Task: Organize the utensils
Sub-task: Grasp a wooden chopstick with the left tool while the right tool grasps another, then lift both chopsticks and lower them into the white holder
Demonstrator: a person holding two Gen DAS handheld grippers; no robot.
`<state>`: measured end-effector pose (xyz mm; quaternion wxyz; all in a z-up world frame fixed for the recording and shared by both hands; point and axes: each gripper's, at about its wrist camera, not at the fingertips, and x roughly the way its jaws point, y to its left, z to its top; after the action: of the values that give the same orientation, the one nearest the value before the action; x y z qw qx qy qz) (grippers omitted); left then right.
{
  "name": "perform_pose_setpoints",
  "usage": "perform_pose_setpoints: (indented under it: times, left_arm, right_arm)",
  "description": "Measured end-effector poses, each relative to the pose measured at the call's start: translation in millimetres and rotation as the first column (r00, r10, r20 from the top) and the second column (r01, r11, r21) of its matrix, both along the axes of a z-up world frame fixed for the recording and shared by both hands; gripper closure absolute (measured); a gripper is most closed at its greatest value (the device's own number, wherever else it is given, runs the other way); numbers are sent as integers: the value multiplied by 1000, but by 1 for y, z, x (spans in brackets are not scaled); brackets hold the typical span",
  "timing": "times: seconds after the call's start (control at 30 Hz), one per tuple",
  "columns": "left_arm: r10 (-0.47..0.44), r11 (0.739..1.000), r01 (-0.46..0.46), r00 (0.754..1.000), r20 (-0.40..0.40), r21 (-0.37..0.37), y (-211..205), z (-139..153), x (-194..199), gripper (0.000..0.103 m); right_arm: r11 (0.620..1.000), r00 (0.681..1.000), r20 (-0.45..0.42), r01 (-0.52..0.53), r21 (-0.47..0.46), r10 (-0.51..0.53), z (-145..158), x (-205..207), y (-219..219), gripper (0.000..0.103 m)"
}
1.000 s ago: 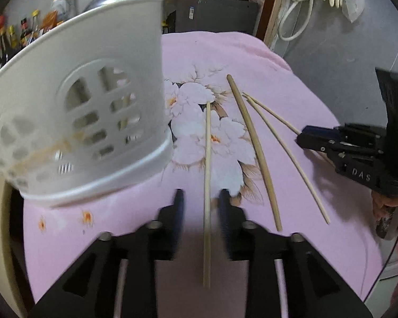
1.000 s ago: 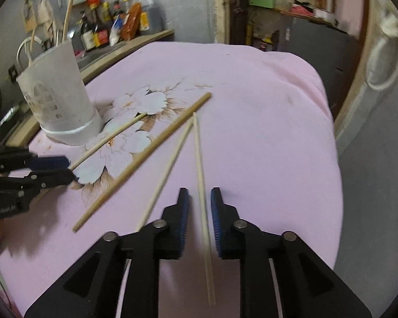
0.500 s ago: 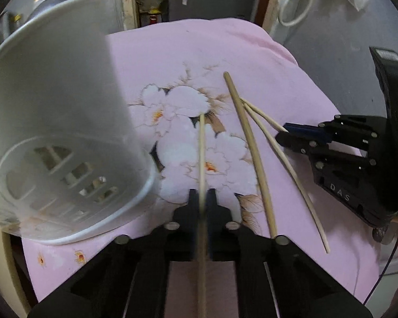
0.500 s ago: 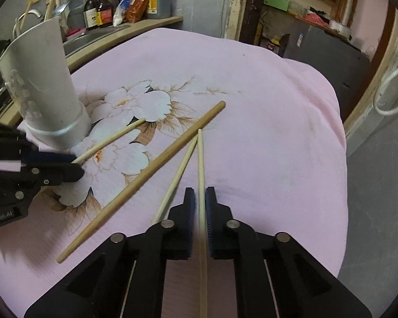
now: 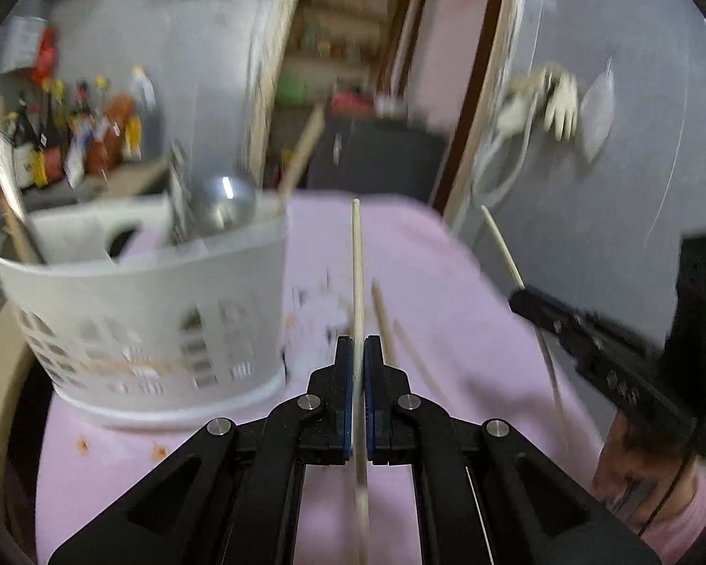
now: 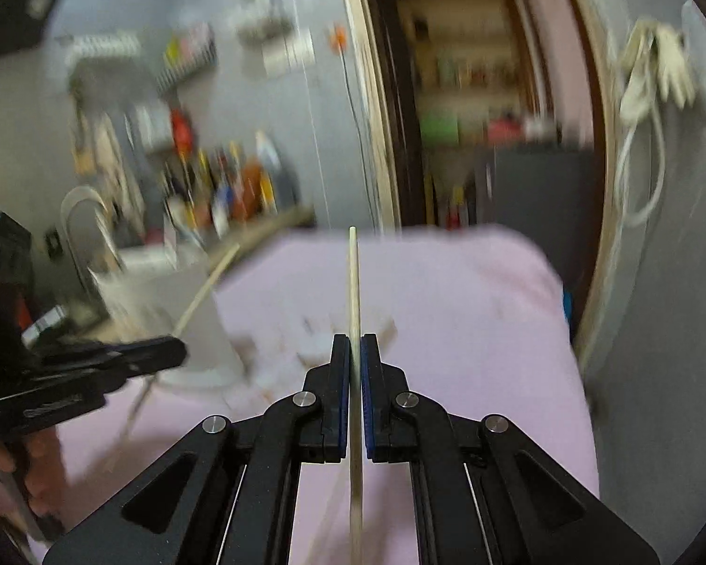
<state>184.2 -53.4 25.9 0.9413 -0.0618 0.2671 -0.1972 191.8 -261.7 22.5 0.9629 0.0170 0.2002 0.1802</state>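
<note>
My left tool (image 5: 358,353) is clamped on one chopstick (image 5: 357,254) and my right tool (image 6: 355,351) on another chopstick (image 6: 353,278), each stick running forward between the pads and lifted off the pink cloth (image 5: 447,282) on the desk. The white slotted holder (image 5: 164,320) stands just left of my left tool, with a metal ladle (image 5: 221,202) and a few wooden sticks (image 5: 301,155) upright in it. Two more chopsticks (image 5: 383,320) lie on the cloth between the tools.
</note>
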Motion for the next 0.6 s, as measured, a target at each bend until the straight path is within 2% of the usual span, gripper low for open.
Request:
perform_pose_setpoints:
  times: [0.07, 0.17, 0.3, 0.47, 0.6]
  left_arm:
    - [33, 999, -29, 994, 102, -35, 4, 12, -9, 101]
    - [81, 996, -67, 967, 240, -64, 16, 32, -26, 101]
    - [142, 986, -104, 928, 345, -127, 32, 52, -31, 101]
    - [211, 972, -146, 885, 415, -182, 63, 75, -27, 101]
    - [270, 955, -179, 856, 440, -237, 89, 91, -21, 101]
  right_arm:
    - [1000, 994, 110, 0, 15, -1, 13, -14, 7, 100]
    - [999, 965, 262, -15, 36, 5, 32, -29, 21, 100]
    - [994, 913, 408, -59, 90, 17, 57, -34, 40, 100]
    - [971, 875, 483, -137, 196, 26, 76, -22, 61, 100]
    - [940, 860, 509, -196, 280, 28, 85, -6, 75, 100]
